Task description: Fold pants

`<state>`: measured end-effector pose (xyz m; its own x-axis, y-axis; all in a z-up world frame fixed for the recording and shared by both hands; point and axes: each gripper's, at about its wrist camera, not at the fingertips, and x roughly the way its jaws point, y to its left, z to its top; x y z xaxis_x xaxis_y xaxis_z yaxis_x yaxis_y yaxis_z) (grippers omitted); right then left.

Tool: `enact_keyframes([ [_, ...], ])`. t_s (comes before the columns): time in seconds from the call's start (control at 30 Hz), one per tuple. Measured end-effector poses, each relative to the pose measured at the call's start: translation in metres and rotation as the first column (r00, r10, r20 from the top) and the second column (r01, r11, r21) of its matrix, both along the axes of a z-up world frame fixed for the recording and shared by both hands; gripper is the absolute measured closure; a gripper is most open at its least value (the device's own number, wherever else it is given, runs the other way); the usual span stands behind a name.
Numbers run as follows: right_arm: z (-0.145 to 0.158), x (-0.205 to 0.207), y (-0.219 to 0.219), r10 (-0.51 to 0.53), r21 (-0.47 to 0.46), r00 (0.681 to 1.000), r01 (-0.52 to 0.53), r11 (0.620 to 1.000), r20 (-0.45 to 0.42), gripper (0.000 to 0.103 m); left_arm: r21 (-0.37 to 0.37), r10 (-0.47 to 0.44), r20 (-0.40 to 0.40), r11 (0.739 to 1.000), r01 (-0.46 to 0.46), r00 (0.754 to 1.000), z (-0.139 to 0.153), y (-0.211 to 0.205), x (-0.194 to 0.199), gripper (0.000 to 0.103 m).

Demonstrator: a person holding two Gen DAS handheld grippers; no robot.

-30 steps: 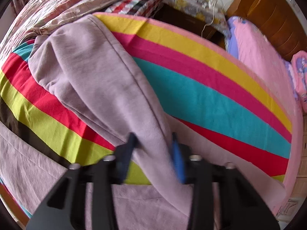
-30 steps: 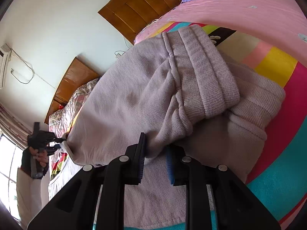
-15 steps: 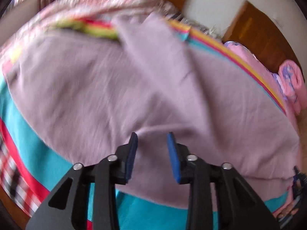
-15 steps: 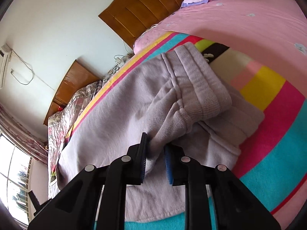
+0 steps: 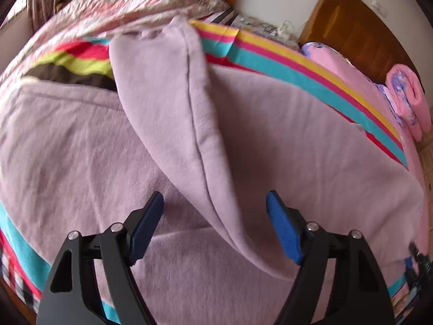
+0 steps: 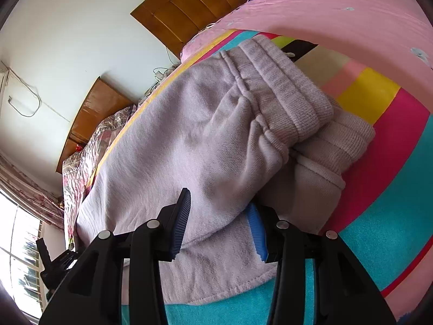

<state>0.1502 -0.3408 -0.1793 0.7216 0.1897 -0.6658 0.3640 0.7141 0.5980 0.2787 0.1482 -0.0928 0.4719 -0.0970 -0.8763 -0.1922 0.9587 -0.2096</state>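
Lilac fleece pants [image 5: 297, 140] lie on the striped blanket [image 5: 311, 81], with one leg [image 5: 173, 108] folded back over the rest. My left gripper [image 5: 215, 216] hangs just above them, its jaws opening wide. The leg's folded edge lies loose between its pads [image 5: 147, 224], untouched. In the right wrist view the ribbed waistband [image 6: 284, 89] is doubled over itself. My right gripper [image 6: 219, 224] is at the near edge of the pants [image 6: 189, 140], its jaws opening. A fold of cloth still bulges between them, no longer pinched.
A pink sheet [image 6: 338, 13] covers the bed beyond the blanket, with a rolled pink pillow [image 5: 408, 100] by the wooden headboard [image 6: 189, 2]. A floral quilt [image 5: 121, 2] lies at the far end. A window [image 6: 19, 243] is at the left.
My left gripper carried the pant leg across over the rest of the pants, then opened and let it go. My right gripper's jaws parted from the cloth they were pinching.
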Motion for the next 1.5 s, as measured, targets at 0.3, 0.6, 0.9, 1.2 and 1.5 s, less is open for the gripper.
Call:
enact_keyframes([
  [0.3, 0.019, 0.009, -0.012, 0.021, -0.073, 0.998, -0.017, 0.997, 0.060, 0.090, -0.024, -0.013, 0.103, 1.000, 0.016, 0.995, 0.012, 0.004, -0.014, 0.096],
  [0.6, 0.081, -0.011, -0.022, 0.148, -0.197, 0.977, -0.117, 0.973, 0.155, 0.092, -0.021, -0.086, 0.293, 0.995, 0.096, 0.952, 0.103, 0.014, -0.066, 0.096],
  [0.9, 0.013, -0.027, -0.030, 0.097, -0.110, 0.995, -0.095, 0.989, 0.017, 0.092, -0.042, -0.036, 0.063, 0.998, 0.039, 0.997, 0.006, 0.014, -0.087, 0.095],
  [1.2, -0.008, -0.037, -0.032, 0.052, -0.066, 0.999, -0.053, 0.996, -0.011, 0.093, -0.036, -0.043, 0.044, 0.998, 0.045, 0.998, -0.004, 0.012, -0.094, 0.094],
  [1.5, -0.003, -0.033, -0.033, 0.054, -0.030, 0.998, -0.055, 0.998, -0.031, 0.084, -0.011, -0.053, 0.068, 0.999, 0.053, 0.996, -0.003, 0.012, -0.097, 0.089],
])
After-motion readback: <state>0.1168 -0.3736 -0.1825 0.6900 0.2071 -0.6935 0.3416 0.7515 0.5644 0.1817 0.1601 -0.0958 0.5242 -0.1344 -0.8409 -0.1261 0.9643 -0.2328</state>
